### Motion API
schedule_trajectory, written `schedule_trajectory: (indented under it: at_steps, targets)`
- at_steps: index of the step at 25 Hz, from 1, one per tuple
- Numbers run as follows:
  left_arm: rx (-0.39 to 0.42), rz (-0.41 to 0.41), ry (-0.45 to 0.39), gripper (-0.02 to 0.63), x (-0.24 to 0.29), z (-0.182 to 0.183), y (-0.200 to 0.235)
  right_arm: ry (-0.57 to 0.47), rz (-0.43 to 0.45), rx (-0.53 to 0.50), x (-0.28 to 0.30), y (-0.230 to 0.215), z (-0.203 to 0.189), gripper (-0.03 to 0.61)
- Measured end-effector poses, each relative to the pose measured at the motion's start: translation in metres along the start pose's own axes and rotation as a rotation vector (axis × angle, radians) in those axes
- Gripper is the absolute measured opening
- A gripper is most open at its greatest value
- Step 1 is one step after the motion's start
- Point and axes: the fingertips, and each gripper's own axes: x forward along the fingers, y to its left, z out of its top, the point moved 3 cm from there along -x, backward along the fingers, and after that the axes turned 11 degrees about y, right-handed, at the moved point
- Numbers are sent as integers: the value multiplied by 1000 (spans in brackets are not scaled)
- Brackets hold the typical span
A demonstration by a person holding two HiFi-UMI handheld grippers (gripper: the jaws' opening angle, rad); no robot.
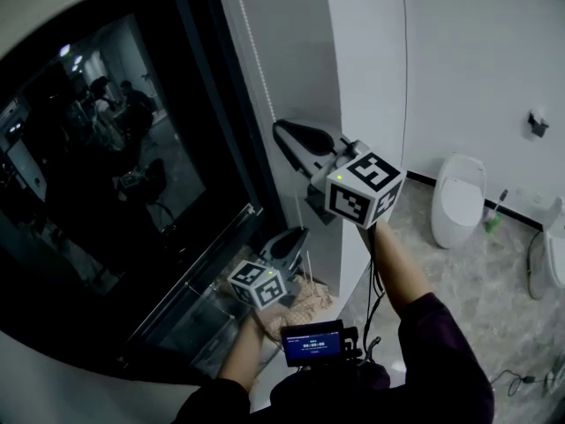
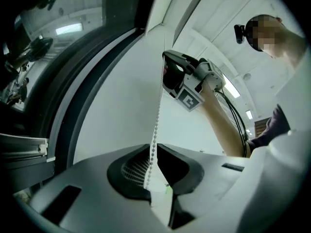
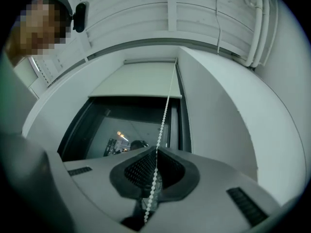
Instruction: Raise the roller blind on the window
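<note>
Both my tongs are clamped on the chain (image 2: 156,120). The left tongs (image 2: 154,155) are closed tight with the beads pinched between the pads, low down near the sill. The right tongs (image 3: 155,168) are closed on the same strand higher up, and the beads run straight up from them to the roller.

From the right tongs' view, the blind (image 3: 141,81) covers only the top band of the window (image 3: 126,125). Its hem sits well up, and the dark pane below it is bare. So I judge most of the raising is done, though a strip of fabric is not yet rolled away.

What is left, I think, is a few more hand-over-hand pulls. The high right tongs draw the chain down while the low left tongs let go and take a fresh hold higher up, until the hem reaches the roller.
</note>
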Motion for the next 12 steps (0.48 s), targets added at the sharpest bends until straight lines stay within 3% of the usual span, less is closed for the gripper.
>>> schedule_trajectory:
  at_steps: [4, 9, 12]
  targets:
    - [-66, 4, -157, 31, -22, 42, 7, -3, -12, 2, -13, 1, -1, 15]
    - [101, 5, -281, 34, -35, 139, -7, 81, -42, -30, -17, 10, -53, 15]
    - [168, 21, -335, 34, -36, 183, -10, 159, -30, 28, -15, 19, -102, 15]
